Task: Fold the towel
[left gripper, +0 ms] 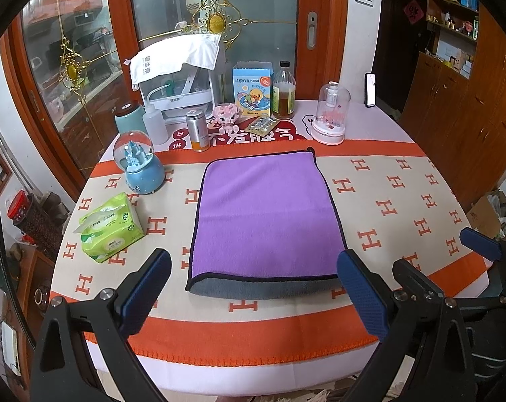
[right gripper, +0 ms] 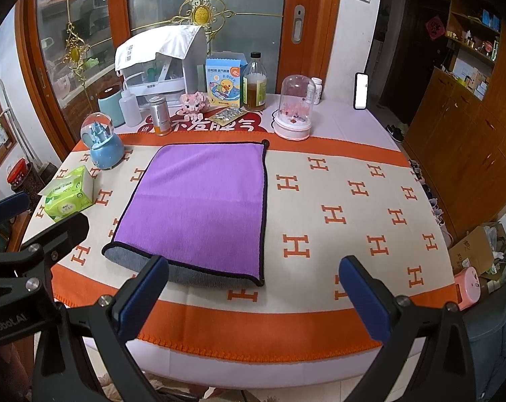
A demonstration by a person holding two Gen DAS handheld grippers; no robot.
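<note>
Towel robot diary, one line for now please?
towel: folded, flat on table | left gripper: open, empty | right gripper: open, empty

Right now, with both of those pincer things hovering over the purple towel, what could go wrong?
1. The towel lies on a loose blanket; a low pinch by the left tool or right tool may grab both layers.
2. The grey underside already peeks out at the near edge, so another fold could end up uneven.
3. The snow globe and glass dome stand near the towel's far corners; a wide swing might topple them.
</note>
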